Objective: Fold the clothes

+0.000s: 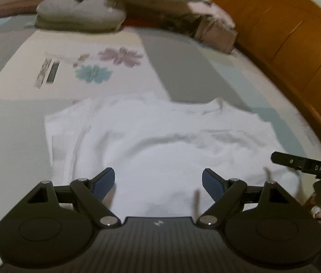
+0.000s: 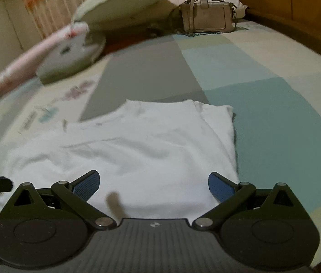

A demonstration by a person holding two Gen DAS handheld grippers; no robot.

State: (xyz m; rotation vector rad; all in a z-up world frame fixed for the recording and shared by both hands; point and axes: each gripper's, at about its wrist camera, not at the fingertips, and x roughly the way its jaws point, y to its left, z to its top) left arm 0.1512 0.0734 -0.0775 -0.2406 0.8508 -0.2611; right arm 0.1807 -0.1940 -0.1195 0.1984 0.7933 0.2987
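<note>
A white T-shirt (image 1: 160, 141) lies spread flat on the bed, its sleeves folded inward; it also shows in the right wrist view (image 2: 137, 150). My left gripper (image 1: 158, 183) is open and empty, hovering over the shirt's near edge. My right gripper (image 2: 153, 185) is open and empty, also over the shirt's near edge, toward its right side. The right gripper's black body (image 1: 308, 166) shows at the right edge of the left wrist view.
The bed has a patchwork cover (image 2: 262, 95) in grey, teal and cream. Pillows (image 1: 81, 11) and a beige handbag (image 2: 208, 17) lie at the far end. A wooden bed frame (image 1: 285, 34) runs along the right side.
</note>
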